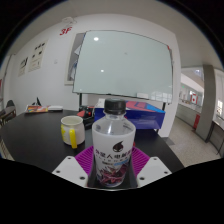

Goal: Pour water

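Note:
A clear plastic water bottle point(112, 145) with a black cap and a white and purple label stands upright between my two fingers. Both magenta pads point(84, 161) press against its sides, so my gripper point(112, 172) is shut on the bottle. A yellow cup point(72, 129) with a white rim stands on the dark table point(35, 140), beyond my left finger and to the left of the bottle. The bottle hides what lies straight ahead of it.
A blue bin point(140, 112) sits on the table behind the bottle to the right. A large whiteboard point(125, 60) stands at the back. Small items point(38, 108) lie at the table's far left edge. Open floor lies to the right.

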Tool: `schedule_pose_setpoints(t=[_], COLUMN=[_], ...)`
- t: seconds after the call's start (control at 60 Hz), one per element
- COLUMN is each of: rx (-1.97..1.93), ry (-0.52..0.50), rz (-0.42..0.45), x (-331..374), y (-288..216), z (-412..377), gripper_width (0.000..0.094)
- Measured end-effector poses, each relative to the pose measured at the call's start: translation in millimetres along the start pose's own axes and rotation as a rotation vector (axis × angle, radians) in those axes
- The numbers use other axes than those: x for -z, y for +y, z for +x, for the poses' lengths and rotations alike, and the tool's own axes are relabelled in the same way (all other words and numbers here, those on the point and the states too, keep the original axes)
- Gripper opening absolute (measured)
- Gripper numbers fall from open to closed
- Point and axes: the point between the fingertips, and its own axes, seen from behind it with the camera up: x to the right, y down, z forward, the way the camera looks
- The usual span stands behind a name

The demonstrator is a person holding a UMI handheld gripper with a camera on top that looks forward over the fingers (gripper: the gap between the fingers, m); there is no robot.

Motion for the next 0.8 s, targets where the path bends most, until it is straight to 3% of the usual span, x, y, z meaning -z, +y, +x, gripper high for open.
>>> schedule_pose_setpoints(t=[0.117,0.35,0.567,0.8], rx=[-0.011,0.023,0.383,1.101], ry=[-0.001,0.114,0.327,0.524], rz=[-0.003,-0.019,0.009,0.052], x=[-0.7,6.9,7.4,-21.6], y=[1.2,-21.3,-115.5,-221.7], z=[-2.1,20.8,68.4,67.5], gripper_width=[0.0403,0.0403,0.0404,0.0404])
